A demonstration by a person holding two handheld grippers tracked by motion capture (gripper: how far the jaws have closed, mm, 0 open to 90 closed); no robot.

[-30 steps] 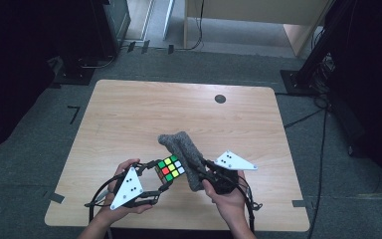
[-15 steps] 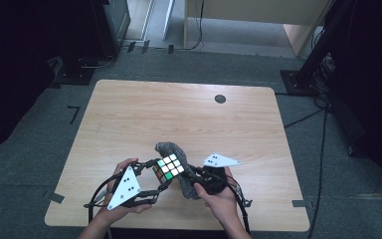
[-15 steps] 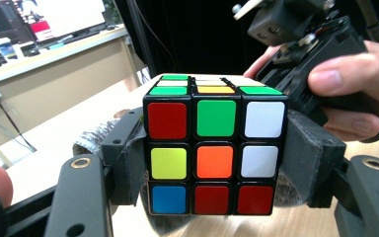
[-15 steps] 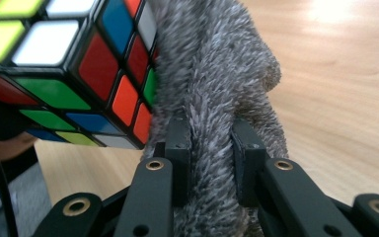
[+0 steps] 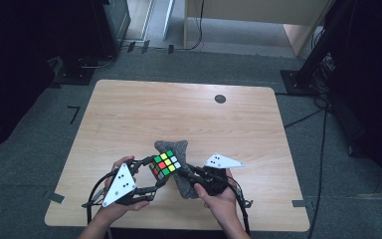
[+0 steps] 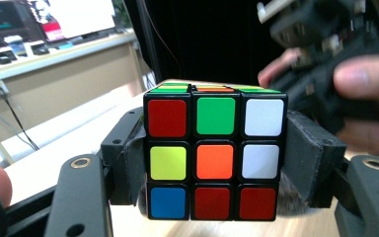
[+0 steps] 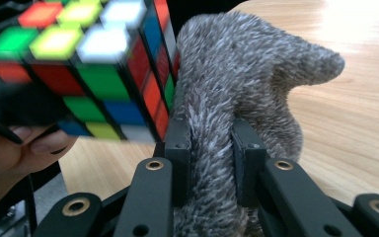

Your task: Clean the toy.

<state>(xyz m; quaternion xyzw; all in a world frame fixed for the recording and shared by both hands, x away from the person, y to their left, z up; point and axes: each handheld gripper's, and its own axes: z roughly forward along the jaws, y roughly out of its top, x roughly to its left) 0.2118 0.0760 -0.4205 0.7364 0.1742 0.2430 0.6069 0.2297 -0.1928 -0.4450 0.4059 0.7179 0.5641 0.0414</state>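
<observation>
Low in the middle of the high view, the left tongs (image 5: 155,175) clamp a puzzle cube (image 5: 166,163) by two opposite sides, leaving its faces bare. The right tongs (image 5: 189,175) pinch a grey fuzzy cloth (image 5: 171,148) against the cube's side above the counter (image 5: 129,114), apparently to wipe it.

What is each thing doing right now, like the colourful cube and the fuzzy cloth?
Rubik's cube: scrambled, clamped off the table.
Grey fuzzy cloth: bunched, pinched, pressed against the cube's side.
Left gripper: shut on the cube.
Right gripper: shut on the cloth.
Wooden table: bare around them.
</observation>
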